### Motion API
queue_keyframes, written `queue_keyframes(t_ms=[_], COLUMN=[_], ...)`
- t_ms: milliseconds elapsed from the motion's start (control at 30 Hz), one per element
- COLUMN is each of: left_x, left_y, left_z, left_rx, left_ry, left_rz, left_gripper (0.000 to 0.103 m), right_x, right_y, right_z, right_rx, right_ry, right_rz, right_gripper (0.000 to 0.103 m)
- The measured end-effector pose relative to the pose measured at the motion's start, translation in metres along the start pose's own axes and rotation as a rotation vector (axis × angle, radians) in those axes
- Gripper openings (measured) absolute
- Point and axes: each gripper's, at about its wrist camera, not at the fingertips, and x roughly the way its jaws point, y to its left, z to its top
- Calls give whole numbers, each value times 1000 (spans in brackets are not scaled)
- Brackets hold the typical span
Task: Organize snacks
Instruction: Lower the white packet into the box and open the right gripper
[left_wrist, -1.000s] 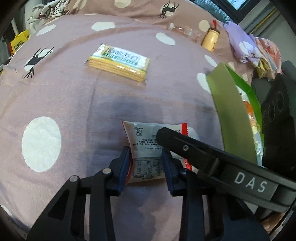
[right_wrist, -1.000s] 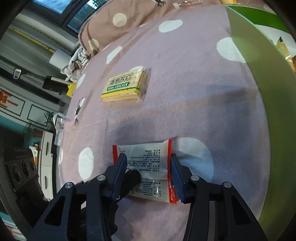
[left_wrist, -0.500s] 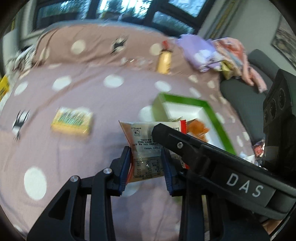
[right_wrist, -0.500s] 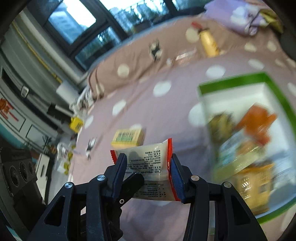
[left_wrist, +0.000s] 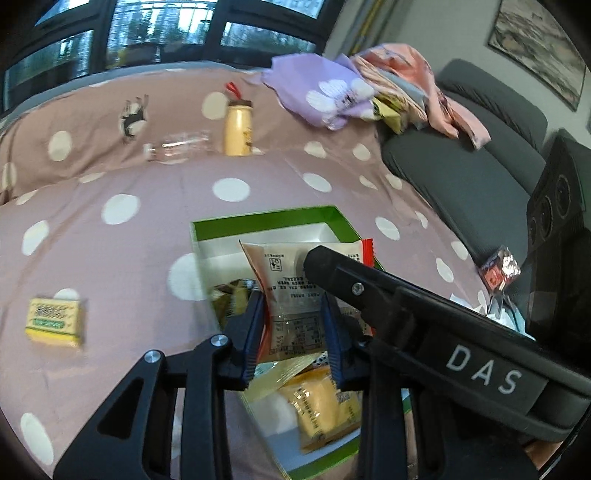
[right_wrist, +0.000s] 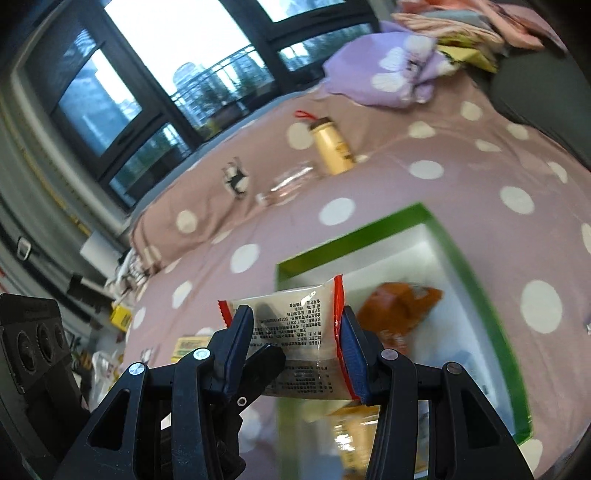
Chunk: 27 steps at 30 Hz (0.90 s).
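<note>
Aloft — packet (left_wrist: 291, 295) over box (left_wrist: 266, 216)

Two grippers are counted — the left gripper (left_wrist: 295, 328) and the right gripper (right_wrist: 295, 343). One white snack packet (left_wrist: 291, 295) with red edges is recorded. One green-rimmed box (left_wrist: 266, 216) is noted; at least three packets are made out inside it — an orange one (right_wrist: 399, 310), a yellow one (left_wrist: 317, 406) and a dark one (left_wrist: 231, 299) — the rest too blurred to count. One yellow cracker pack (left_wrist: 55, 321), one yellow bottle (left_wrist: 239, 127) and one clear bottle (left_wrist: 177, 146) are counted on the spotted cover.
</note>
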Motion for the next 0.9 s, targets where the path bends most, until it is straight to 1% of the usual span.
queue_keyframes(t_ms=[167, 367, 667, 900], left_x=[27, 47, 62, 71], left_y=[-7, -12, -16, -20], left_z=[2, -3, -5, -6], left_rx=[11, 7, 22, 27], left_ry=[50, 100, 140, 157], left_rz=[-13, -20, -14, -10], left_gripper=[29, 29, 27, 27], right_x=[11, 22, 33, 34], right_y=[-28, -51, -71, -79], right_z=[2, -2, -5, -6], right_rx=[50, 99, 152, 184], right_ry=[19, 61, 105, 115], right_rz=[-32, -59, -87, -114], right_gripper=[50, 50, 50, 50])
